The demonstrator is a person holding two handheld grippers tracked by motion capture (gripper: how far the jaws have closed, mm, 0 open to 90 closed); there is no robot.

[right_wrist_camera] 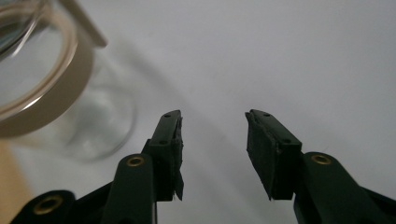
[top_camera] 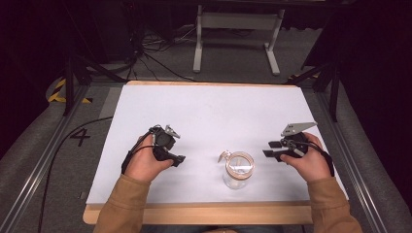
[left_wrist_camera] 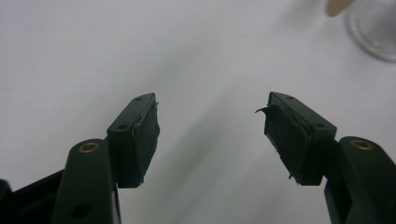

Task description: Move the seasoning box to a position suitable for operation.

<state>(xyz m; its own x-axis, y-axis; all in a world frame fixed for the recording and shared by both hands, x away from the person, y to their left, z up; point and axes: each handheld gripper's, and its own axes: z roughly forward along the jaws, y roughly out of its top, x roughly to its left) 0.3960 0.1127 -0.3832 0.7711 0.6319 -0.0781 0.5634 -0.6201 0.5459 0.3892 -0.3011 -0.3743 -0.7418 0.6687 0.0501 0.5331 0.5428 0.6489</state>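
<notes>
Glass jar [top_camera: 238,169] stands near the table's [top_camera: 204,107] front edge, between the left gripper [top_camera: 177,158] and right gripper [top_camera: 270,148], with bare white surface beyond. Left gripper view: jaws spread, empty, jar [left_wrist_camera: 373,28] far right. Right gripper view: jaws apart, empty, jar [right_wrist_camera: 51,88] left.

White table [top_camera: 204,111] on wooden board [top_camera: 204,213]. Grey floor behind carries white metal stand [top_camera: 236,34] and black cables [top_camera: 150,48]. Yellow-black tape [top_camera: 58,90] at left.

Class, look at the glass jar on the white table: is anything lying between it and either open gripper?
Nothing visible does. Bare white table lies between the jar and the left gripper, and between the jar and the right gripper; both are open and empty.
</notes>
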